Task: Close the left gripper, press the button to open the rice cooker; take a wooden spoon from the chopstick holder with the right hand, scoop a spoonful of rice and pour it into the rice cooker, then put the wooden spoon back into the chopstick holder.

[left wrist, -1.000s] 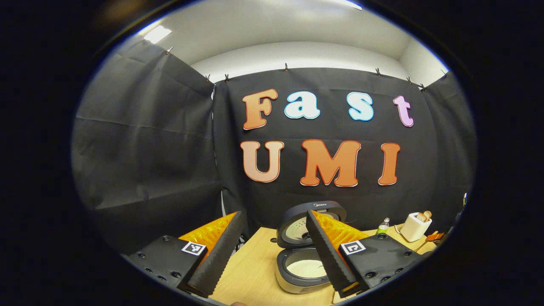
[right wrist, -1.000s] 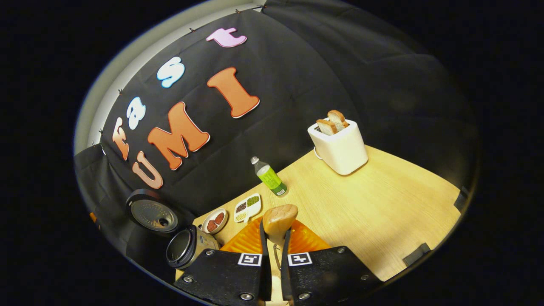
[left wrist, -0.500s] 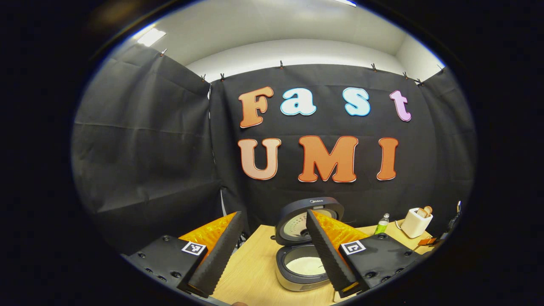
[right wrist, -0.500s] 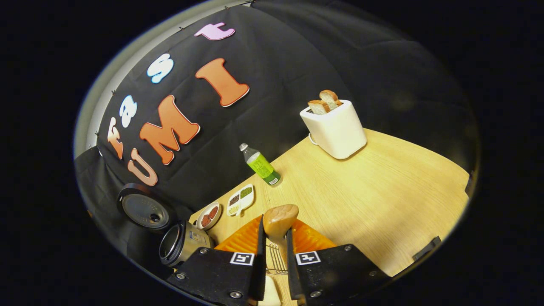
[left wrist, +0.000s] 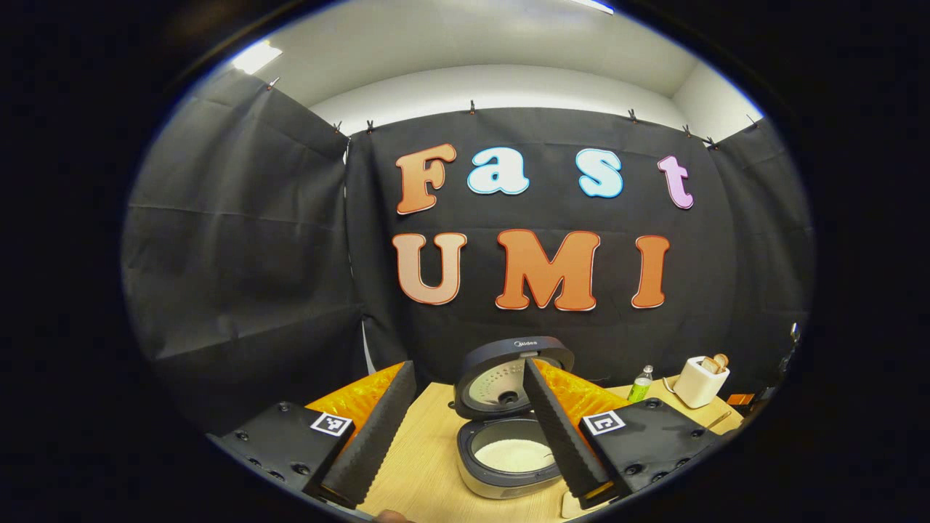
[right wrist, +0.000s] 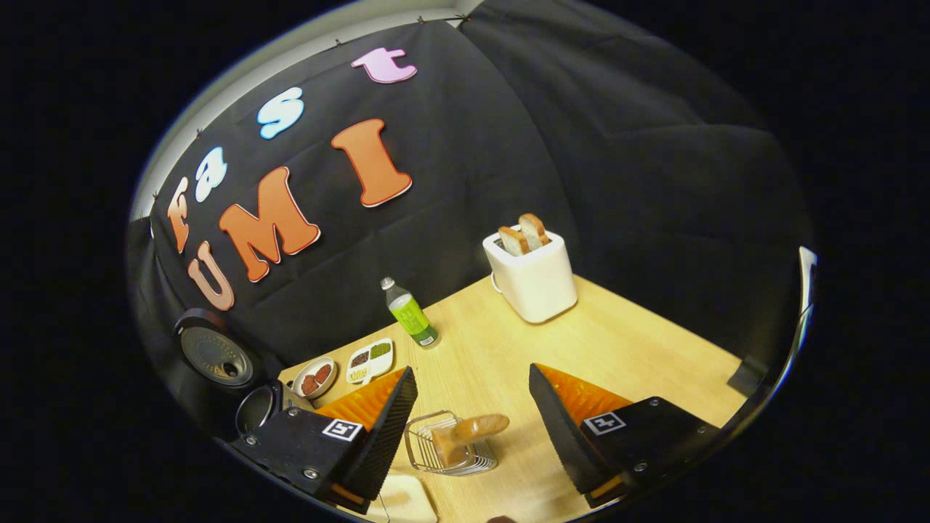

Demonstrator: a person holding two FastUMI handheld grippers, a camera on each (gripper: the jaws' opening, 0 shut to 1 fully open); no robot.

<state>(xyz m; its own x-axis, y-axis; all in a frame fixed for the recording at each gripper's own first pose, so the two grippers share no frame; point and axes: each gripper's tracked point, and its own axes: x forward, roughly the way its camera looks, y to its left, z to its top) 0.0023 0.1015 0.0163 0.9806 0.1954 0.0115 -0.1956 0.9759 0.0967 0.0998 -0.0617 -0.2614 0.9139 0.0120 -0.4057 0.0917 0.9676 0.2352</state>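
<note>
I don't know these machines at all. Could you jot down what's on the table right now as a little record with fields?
Rice cooker: lid up, white rice inside
Wooden spoon: standing in the wire chopstick holder, bowl end leaning over the rim
Right tongs: open, above the holder, holding nothing
Left tongs: open, empty, in front of the cooker
Toaster: two bread slices sticking up
Green bottle: upright by the back wall
Table: light wood
</note>
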